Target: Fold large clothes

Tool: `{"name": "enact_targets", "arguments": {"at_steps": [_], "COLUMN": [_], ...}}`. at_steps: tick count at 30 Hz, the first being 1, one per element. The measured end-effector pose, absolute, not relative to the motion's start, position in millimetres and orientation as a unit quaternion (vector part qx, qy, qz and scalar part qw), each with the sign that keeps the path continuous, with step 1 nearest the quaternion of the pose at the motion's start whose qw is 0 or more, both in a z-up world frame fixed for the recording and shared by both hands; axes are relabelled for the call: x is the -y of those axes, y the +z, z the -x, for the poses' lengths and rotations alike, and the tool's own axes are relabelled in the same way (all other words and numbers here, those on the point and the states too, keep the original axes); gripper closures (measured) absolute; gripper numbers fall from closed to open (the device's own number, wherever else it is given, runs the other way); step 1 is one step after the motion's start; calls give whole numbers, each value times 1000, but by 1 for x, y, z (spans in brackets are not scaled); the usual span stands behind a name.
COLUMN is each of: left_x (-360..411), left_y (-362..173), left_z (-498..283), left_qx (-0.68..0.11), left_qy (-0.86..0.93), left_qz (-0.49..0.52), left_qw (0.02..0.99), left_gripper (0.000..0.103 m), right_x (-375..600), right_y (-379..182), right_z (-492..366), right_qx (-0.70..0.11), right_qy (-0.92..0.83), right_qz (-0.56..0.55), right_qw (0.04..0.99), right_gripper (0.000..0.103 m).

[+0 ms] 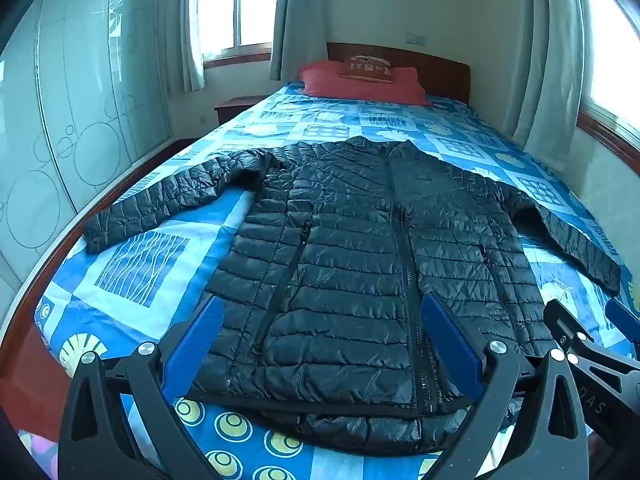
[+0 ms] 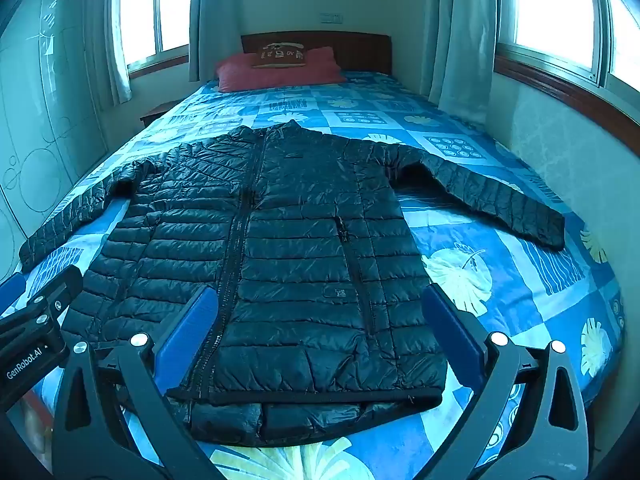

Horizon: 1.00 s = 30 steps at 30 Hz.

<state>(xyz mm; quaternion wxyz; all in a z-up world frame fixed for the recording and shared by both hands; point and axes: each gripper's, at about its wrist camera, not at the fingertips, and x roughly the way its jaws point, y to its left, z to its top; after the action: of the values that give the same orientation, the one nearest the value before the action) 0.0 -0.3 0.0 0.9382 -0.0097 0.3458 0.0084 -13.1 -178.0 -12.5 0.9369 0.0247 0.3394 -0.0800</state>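
A black quilted jacket (image 1: 360, 272) is lying flat and front-up on the bed (image 1: 132, 264), filling the middle of both views, with nothing sitting on top of it. Its long axis is running from the bottom of the frame toward the top: the hem is lying nearest the cameras at lower centre, slightly rumpled with a second layer poking out beneath it, and the collar is pointing toward the red pillow (image 1: 360, 84) and wooden headboard (image 1: 432, 68) at the upper centre. The front zip is running up the same line (closed, as far as can be seen). Both sleeves are stretching out sideways, one toward the left edge of the frame, the other toward the right.

The left gripper (image 1: 320, 344) is hovering over the hem with its blue fingers (image 1: 196, 344) spread wide and holding nothing. The right gripper (image 2: 320, 332) is likewise gaping wide over the hem's other half, its fingers (image 2: 452, 328) gripping nothing.

A smaller patterned cushion (image 2: 280, 56) is resting on the pillow. A pale wardrobe (image 1: 80, 100) is standing along the left side, and curtained windows (image 2: 560, 12) are lighting the upper corners.
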Motion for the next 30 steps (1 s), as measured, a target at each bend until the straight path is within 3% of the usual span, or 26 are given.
{"name": "enact_targets", "arguments": {"at_steps": [30], "left_x": [-6], "left_y": [-10], "left_z": [4], "left_qx": [-349], "left_qy": [12], "left_qz": [10], "left_qw": [937], "left_gripper": [5], "right_x": [176], "right_y": [-11], "right_z": [14], "right_qx": [-341], "right_qy": [-80], "right_qz": [-27], "right_qw": [936], "right_gripper": [2]}}
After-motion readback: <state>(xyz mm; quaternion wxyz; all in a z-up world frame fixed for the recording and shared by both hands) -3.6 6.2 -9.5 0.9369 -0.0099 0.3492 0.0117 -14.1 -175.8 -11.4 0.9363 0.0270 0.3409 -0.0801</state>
